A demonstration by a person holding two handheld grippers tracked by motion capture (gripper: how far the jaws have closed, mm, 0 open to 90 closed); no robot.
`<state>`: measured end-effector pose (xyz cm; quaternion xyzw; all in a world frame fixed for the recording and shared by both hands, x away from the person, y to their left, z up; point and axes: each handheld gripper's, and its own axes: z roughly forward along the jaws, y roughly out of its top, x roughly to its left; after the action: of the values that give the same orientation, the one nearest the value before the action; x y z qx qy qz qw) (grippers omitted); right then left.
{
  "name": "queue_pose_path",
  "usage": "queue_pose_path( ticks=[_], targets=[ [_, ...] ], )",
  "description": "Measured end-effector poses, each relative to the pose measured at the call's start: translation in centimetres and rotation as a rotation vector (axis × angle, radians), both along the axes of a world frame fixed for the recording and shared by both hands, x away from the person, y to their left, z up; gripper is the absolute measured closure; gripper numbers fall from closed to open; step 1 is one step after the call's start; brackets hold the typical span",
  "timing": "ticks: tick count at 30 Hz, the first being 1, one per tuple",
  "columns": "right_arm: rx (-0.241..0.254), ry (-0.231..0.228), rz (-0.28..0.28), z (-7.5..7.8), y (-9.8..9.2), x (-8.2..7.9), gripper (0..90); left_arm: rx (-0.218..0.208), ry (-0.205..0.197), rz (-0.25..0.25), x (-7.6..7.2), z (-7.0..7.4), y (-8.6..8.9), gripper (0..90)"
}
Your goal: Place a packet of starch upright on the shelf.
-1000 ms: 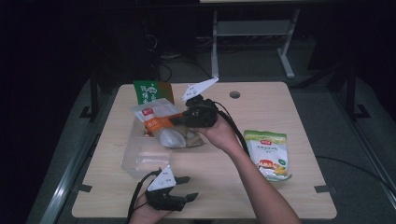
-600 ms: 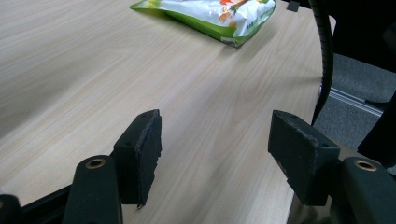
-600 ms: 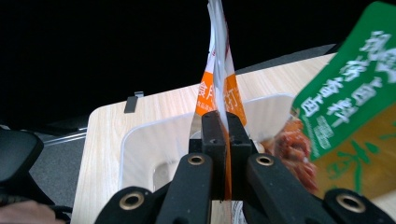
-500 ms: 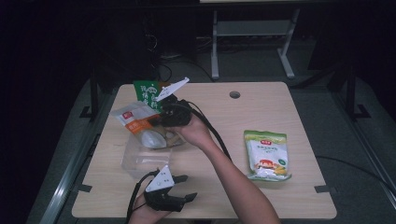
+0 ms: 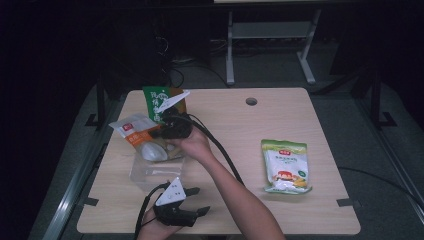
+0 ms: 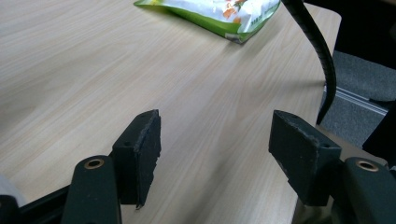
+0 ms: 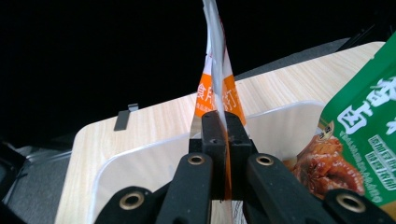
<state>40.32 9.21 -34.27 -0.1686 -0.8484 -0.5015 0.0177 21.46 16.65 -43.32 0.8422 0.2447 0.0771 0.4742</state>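
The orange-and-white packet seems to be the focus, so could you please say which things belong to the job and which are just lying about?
In the job:
- orange-and-white packet, clamped in the right tongs
- clear tray

Lying about:
- green pouch behind the tray
- yellow-green packet
- left tongs, open

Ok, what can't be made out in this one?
- High view: the orange and white packet is gripped by the right claw, but its small print is too blurred to read.
- High view: the clear tray floor is partly hidden by the hand and packet.
- Right gripper view: the green packet is cut off by the right edge.
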Motion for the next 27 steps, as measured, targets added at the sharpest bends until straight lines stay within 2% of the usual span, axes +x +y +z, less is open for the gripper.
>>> queue_pose_path(
  ticks=[4,9,12,13,16,17,19,20,21,22,23,24,27],
  targets=[
    [0.002,0.007,-0.044,-1.8,0.0,-0.2,90.0,0.005,-0.001,-0.003,0.0,0.0,0.0,34.0],
    [-0.002,0.007,-0.055,-2.2,-0.5,-0.4,89.9,-0.003,0.005,0.005,0.1,0.0,0.0,33.9],
    [-0.049,-0.027,-0.049,-2.0,-0.5,-0.7,89.8,-0.008,0.012,0.014,0.2,0.0,0.1,33.4],
    [-0.079,-0.042,-0.042,-1.8,-0.3,-0.8,89.7,-0.010,0.013,0.014,0.2,0.0,0.1,33.3],
    [-0.106,-0.049,-0.040,-1.6,-0.2,-0.9,89.6,-0.011,0.007,0.010,0.1,0.0,0.1,33.2],
    [-0.147,-0.061,-0.036,-1.4,0.0,-0.9,89.0,-0.007,0.008,0.007,0.1,0.1,0.0,33.2],
    [-0.197,-0.064,-0.027,-1.3,0.3,-0.8,87.2,-0.005,0.002,0.003,0.1,0.1,0.0,33.2],
    [-0.197,-0.064,-0.027,-1.3,0.3,-0.8,87.2,-0.005,0.002,0.003,0.1,0.1,0.0,33.2],
    [-0.257,-0.091,-0.021,-1.3,0.7,-0.6,84.7,-0.003,0.002,0.003,0.2,0.1,0.0,33.2],
    [-0.257,-0.091,-0.021,-1.3,0.7,-0.6,84.7,-0.003,0.002,0.003,0.2,0.1,0.0,33.2],
    [-0.279,-0.062,-0.005,-1.6,1.0,-0.5,84.5,-0.006,0.001,0.002,0.2,0.1,0.0,33.2],
    [-0.287,-0.051,-0.009,-1.8,1.0,-0.4,83.9,-0.006,0.001,0.002,0.2,0.1,0.0,33.2],
    [-0.292,-0.038,-0.008,-2.1,1.1,-0.1,83.7,-0.008,0.003,0.000,0.2,0.1,0.0,33.2]
  ],
)
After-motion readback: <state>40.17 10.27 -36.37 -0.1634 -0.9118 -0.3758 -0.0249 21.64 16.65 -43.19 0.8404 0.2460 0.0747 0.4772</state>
